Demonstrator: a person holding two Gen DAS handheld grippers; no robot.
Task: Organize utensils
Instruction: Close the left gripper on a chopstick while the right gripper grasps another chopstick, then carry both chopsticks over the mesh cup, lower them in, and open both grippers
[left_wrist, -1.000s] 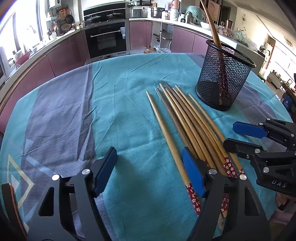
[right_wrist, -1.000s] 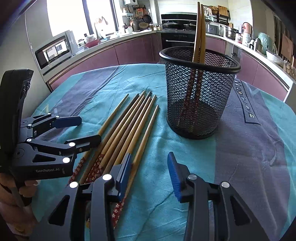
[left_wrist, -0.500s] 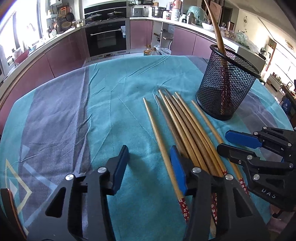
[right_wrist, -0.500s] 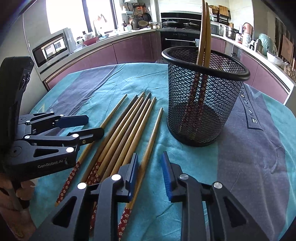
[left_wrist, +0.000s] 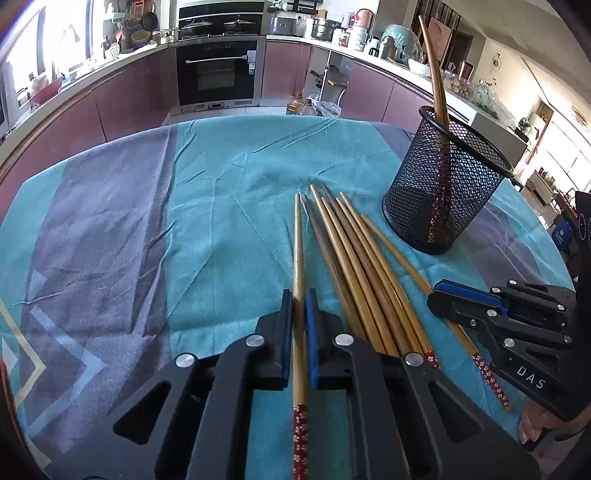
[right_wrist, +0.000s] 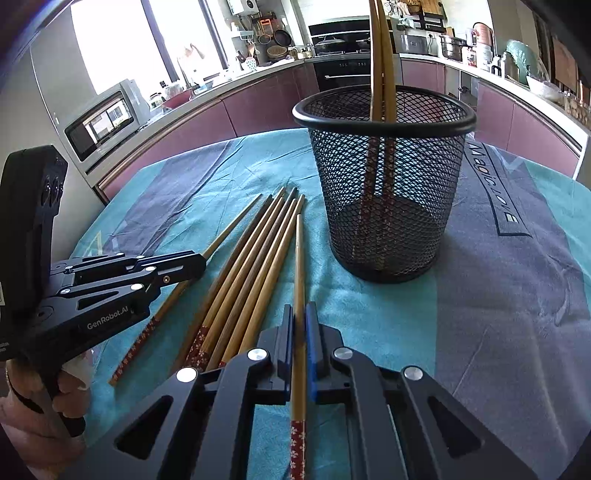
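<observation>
Left hand-held gripper (left_wrist: 300, 295): clamped on the leftmost chopstick (left_wrist: 298, 254), pads pressed against both sides of its shaft; seen in the right wrist view low at the left (right_wrist: 199, 261), over that same stick.
Right hand-held gripper (right_wrist: 300, 308): clamped on the rightmost chopstick (right_wrist: 299, 266), shaft running straight between the blue pads; seen in the left wrist view at the right edge (left_wrist: 434, 293), over the outermost stick.
Held sticks: both flat or nearly flat on the cloth (left_wrist: 221, 206), red flowered ends toward the cameras.
Bundle (left_wrist: 354, 258): five more chopsticks on the desk between the two held ones, side by side, touching, thin tips fanned toward the cup.
Cup (right_wrist: 384, 192): black mesh, round, upright on the cloth, just beyond and right of the bundle's tips, apart from them.
Cup contents: two chopsticks (right_wrist: 380, 74), red flowered ends down on the bottom, thin ends up past the rim, leaning on the far edge.
Hand (right_wrist: 40, 398): around the left gripper's handle, lower left of the right wrist view.
</observation>
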